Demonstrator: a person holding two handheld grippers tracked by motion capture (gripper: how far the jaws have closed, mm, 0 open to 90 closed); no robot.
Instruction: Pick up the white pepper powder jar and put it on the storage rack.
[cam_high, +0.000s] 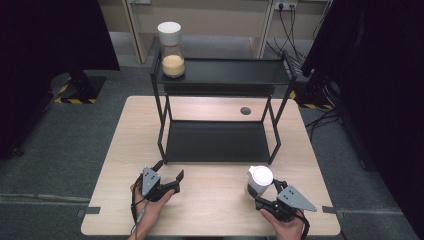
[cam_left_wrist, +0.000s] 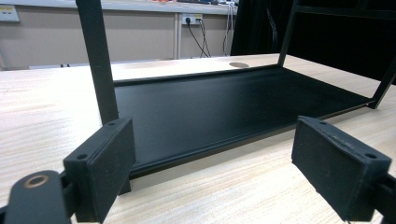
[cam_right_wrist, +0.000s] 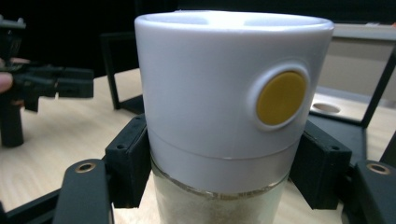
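The left gripper (cam_high: 169, 179) sits at the lower left of the high view, held in the person's left hand (cam_high: 150, 202), whose forearm enters from the bottom edge. Its jaws stand wide apart, pointing toward the upper right of that frame; in the left gripper view the two black pads (cam_left_wrist: 106, 165) flank the lower corners with a broad gap between them. The right gripper (cam_high: 260, 196) lies at the lower right of the high view, gripped by the right hand (cam_high: 286, 227), which is cut off by the bottom edge. Its jaws are clamped tight; the pads (cam_right_wrist: 130, 158) press inward from both sides, apparently level.
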